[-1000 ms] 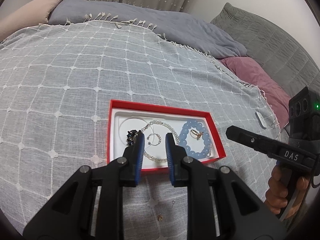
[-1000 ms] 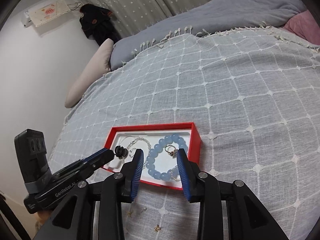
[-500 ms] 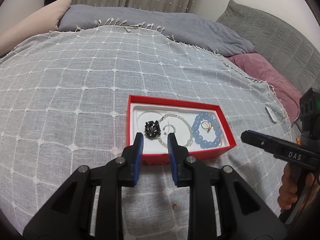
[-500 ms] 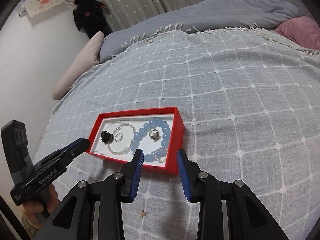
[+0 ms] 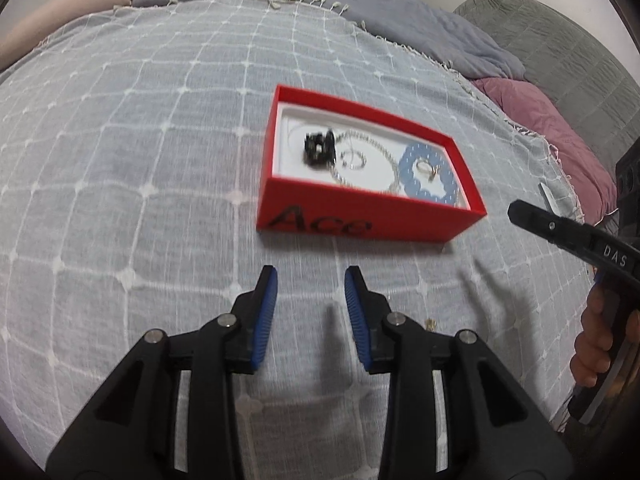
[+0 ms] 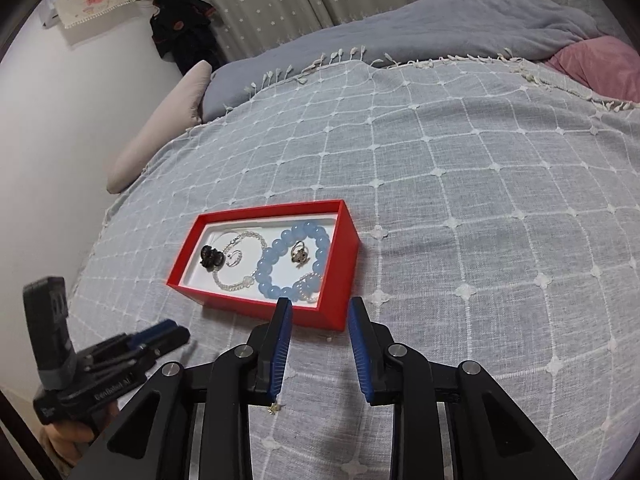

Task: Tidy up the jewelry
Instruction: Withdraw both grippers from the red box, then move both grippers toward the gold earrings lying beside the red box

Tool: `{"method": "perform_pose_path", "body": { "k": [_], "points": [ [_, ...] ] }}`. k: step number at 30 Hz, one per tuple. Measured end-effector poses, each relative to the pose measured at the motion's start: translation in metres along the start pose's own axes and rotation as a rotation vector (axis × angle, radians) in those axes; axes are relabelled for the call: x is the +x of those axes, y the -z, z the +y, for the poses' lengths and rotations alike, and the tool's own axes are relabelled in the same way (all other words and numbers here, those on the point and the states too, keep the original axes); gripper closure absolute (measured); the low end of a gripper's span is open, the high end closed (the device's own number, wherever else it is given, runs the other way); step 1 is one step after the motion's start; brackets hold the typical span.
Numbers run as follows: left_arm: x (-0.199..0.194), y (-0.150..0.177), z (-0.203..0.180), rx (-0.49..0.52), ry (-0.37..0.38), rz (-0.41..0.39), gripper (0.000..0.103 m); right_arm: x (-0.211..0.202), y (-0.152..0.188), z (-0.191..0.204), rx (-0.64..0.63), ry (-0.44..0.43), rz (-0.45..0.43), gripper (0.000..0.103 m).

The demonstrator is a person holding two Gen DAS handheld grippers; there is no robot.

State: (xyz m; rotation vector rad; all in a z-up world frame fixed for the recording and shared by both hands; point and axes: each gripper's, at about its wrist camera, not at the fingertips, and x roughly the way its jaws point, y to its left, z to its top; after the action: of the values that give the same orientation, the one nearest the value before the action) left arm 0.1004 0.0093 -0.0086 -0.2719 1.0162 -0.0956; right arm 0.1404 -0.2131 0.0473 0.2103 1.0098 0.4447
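Grey woven bedspread [image 6: 460,184], white grid stitching. Rigid red rectangular box [image 6: 336,280], white-lined, holding glossy blue bead bracelet [image 6: 276,268], pearl strand. Left gripper [image 5: 310,280] widening, right gripper [image 6: 318,308] narrowing, both empty. Tiny gold piece [image 6: 274,408], half hidden, indistinct.

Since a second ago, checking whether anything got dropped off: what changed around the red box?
The left gripper has drawn back from over the red box toward the near bedspread, its jaws just opening, nothing between them. The dark ornament now lies clear in the box. The right gripper also backed off, jaws closing slightly, empty. The blue bead bracelet and box stayed put.
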Motion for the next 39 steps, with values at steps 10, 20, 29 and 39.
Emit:
{"method": "perform_pose_path", "body": {
  "k": [10,20,29,39],
  "points": [
    [0.006,0.009,-0.003,0.008,0.004,0.037,0.066,0.012,0.006,-0.006,0.034,0.045,0.088,0.074],
    [0.011,0.011,-0.004,0.003,0.017,0.059,0.066,0.015,0.009,-0.008,0.053,0.055,0.109,0.074],
    [0.022,0.016,-0.012,0.019,0.031,0.096,0.073,0.027,0.014,0.0,0.014,0.075,0.157,0.074],
    [0.023,0.015,-0.01,0.006,0.036,0.102,0.074,0.03,0.017,0.002,-0.003,0.095,0.17,0.074]
  ]
}}
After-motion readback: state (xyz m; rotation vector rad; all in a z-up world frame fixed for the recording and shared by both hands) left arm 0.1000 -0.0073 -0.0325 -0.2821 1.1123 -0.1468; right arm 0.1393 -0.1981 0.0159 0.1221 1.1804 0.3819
